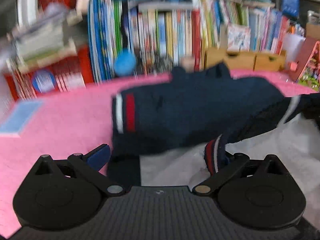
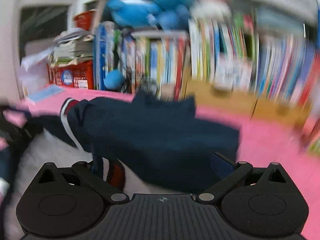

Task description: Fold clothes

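Note:
A navy garment [image 1: 190, 110] with red and white striped trim lies rumpled on the pink table [image 1: 60, 124], over a white cloth [image 1: 270, 146]. My left gripper [image 1: 158, 158] is open at its near edge, and a striped cuff [image 1: 214, 158] covers the right fingertip. In the right wrist view the same navy garment [image 2: 160, 136] fills the middle. My right gripper [image 2: 160, 166] is open, with a striped cuff [image 2: 114, 172] beside its left finger and navy cloth between the fingers. Both views are motion-blurred.
A packed bookshelf [image 1: 170, 36] runs along the table's far edge, with blue plush toys [image 2: 144, 10] on top. A wooden drawer box [image 1: 244, 60] stands at the back right and a red crate [image 2: 72, 76] at the back left. A blue booklet [image 1: 20, 118] lies on the table's left.

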### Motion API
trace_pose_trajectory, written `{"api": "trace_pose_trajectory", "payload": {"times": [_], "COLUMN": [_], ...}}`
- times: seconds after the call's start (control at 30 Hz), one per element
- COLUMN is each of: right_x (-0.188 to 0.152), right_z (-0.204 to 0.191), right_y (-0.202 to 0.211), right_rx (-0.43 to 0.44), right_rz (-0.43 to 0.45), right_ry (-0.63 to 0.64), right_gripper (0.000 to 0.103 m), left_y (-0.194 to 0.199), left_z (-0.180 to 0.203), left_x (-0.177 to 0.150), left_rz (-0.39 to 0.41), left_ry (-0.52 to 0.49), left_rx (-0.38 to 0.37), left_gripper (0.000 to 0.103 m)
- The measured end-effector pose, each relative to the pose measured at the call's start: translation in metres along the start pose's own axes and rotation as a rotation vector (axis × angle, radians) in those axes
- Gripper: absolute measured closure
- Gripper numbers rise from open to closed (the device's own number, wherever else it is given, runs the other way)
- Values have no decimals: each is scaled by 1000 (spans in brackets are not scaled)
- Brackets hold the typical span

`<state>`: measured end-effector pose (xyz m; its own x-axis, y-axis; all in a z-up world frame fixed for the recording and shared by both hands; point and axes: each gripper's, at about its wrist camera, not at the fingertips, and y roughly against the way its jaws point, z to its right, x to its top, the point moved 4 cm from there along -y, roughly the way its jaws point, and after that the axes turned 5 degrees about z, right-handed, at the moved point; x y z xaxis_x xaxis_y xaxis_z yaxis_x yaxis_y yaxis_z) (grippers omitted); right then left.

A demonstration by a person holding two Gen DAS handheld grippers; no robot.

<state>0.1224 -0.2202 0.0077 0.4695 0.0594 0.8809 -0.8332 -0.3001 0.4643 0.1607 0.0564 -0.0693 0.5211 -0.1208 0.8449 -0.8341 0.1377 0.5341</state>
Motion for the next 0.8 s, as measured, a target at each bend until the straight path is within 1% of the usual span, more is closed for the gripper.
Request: {"api": "trace_pose_trajectory", "payload": {"times": [0.03,0.07,0.1,0.17,0.2,0.27,0.33,0.47,0.5,0.57,0.6,0.63,0.67,0.7,0.73,0.77,0.8], "right_x": [-4,-8,-12,-18,-21,-30,-39,-69,-77,-86,-89,-90,-90,-89,-88,-86,-85], "right_z": [4,6,8,8,7,2,-9,-42,-50,-56,-56,-49,-41,-31,-20,-10,-2], "right_y": [3,11,22,50,64,87,99,104,102,91,84,77,70,65,61,57,53], "right_rx": [53,115,159,183,195,198,200,271,269,184,144,122,122,129,133,137,136], "right_rz": [-7,0,8,33,45,50,34,-29,-43,-54,-59,-67,-83,-101,-117,-132,-141], "right_ry": [-47,-65,-66,-5,26,89,138,189,204,232,226,178,102,16,-66,-149,-212], "right_gripper": [0,0,0,0,0,0,0,0,0,1,6,12,34,47,48,52,59], "left_y": [-5,-9,-14,-21,-21,-19,-13,14,21,35,44,52,61,69,75,81,86], "left_z": [-1,-3,-4,-7,-8,-8,-8,-8,-8,-8,-8,-8,-7,-5,-2,2,7], "left_x": [-6,-11,-17,-26,-28,-30,-29,-21,-20,-16,-15,-14,-14,-14,-14,-14,-15], "left_rz": [-12,-24,-36,-55,-51,-43,-32,20,33,60,76,91,106,121,134,147,157], "left_ry": [9,18,27,43,48,53,39,7,-1,-16,-22,-27,-31,-39,-53,-67,-88], "left_rx": [-9,-18,-28,-44,-47,-51,-42,-43,-43,-44,-46,-51,-59,-74,-93,-113,-128], "left_gripper": [0,0,0,0,0,0,0,0,0,0,0,0,0,0,0,0,0]}}
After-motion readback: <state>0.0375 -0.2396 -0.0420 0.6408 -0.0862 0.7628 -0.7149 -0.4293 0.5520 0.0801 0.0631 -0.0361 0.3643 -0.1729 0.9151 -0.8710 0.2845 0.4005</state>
